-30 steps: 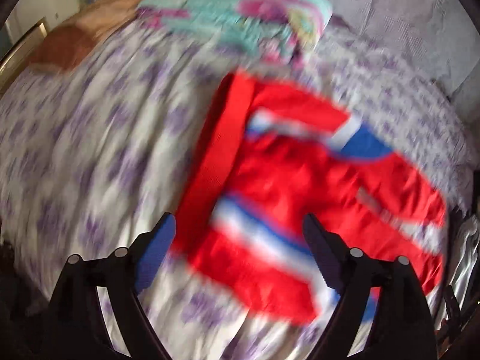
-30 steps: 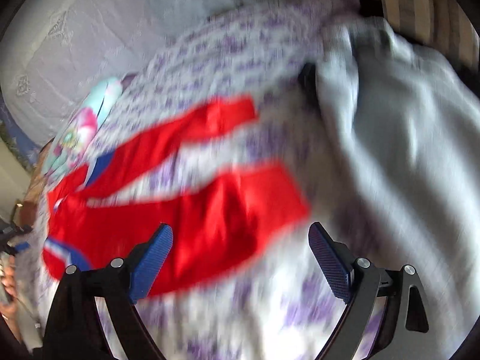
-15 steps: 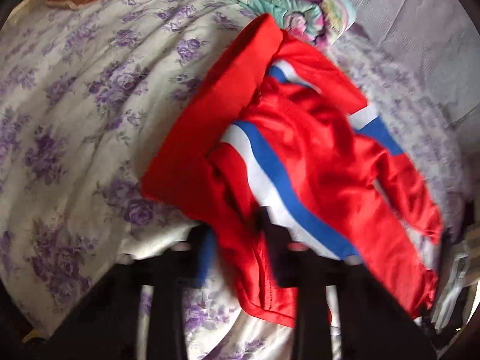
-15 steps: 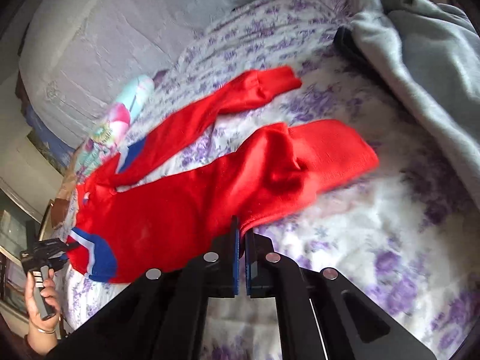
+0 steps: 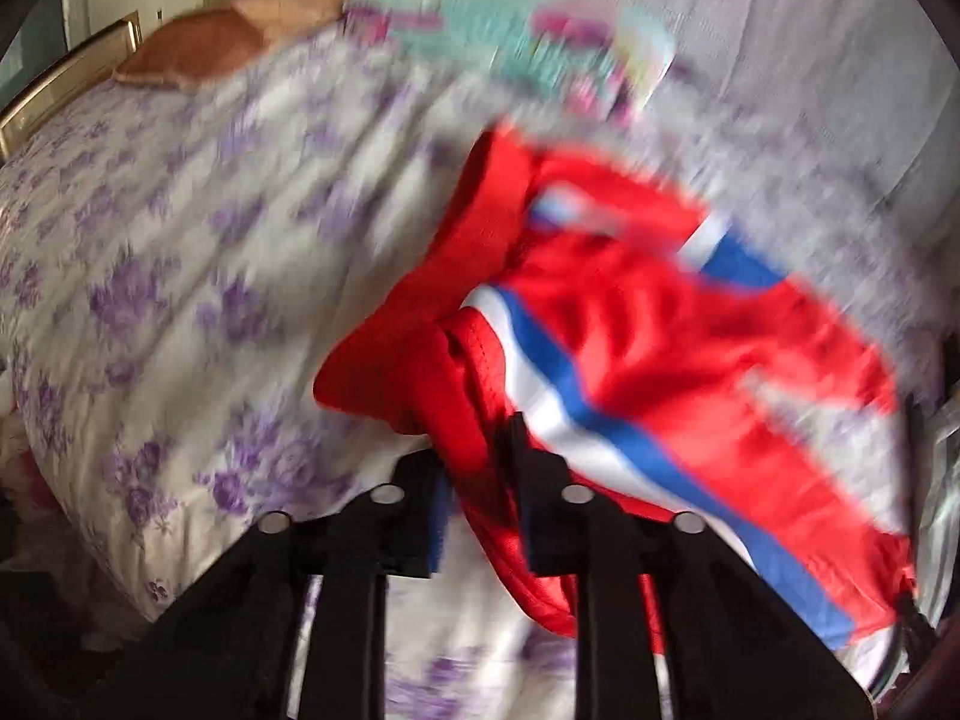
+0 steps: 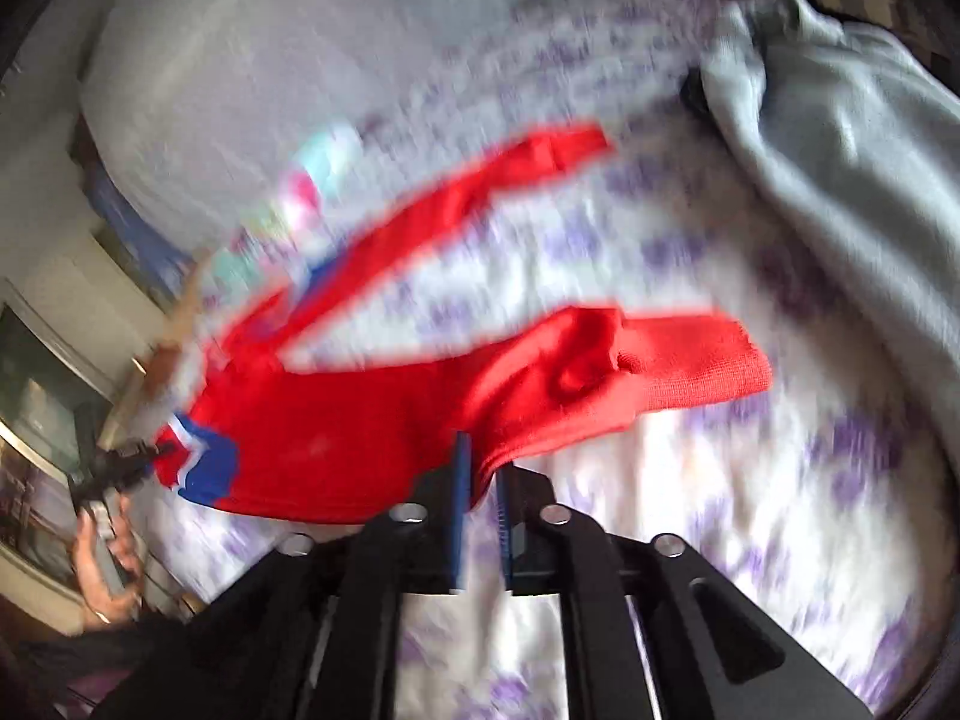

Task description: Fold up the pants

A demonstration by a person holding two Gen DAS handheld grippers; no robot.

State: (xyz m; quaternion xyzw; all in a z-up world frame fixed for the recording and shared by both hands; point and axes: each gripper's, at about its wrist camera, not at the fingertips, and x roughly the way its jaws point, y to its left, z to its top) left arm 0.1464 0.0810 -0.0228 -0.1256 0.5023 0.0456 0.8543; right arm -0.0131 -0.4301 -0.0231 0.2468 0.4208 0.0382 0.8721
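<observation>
Red pants (image 5: pixel 660 348) with blue and white side stripes lie on a bed with a purple floral sheet (image 5: pixel 180 276). My left gripper (image 5: pixel 480 468) is shut on the waistband end and lifts that cloth. In the right wrist view the two legs of the pants (image 6: pixel 372 420) spread across the bed. My right gripper (image 6: pixel 483 480) is shut on the edge of the near leg by its cuff (image 6: pixel 690 366). The left gripper (image 6: pixel 120 468) and the hand holding it show at the far left of that view. Both views are blurred.
A folded teal and pink floral cloth (image 5: pixel 516 42) and a brown pillow (image 5: pixel 198 48) lie at the bed's head. A grey blanket (image 6: pixel 840 168) is heaped beside the leg ends. A pale wall (image 6: pixel 288 48) runs along the far side.
Both grippers, open a second ago, have shut on the pants. They now lift the waist and the near leg cuff, and both cameras are moving.
</observation>
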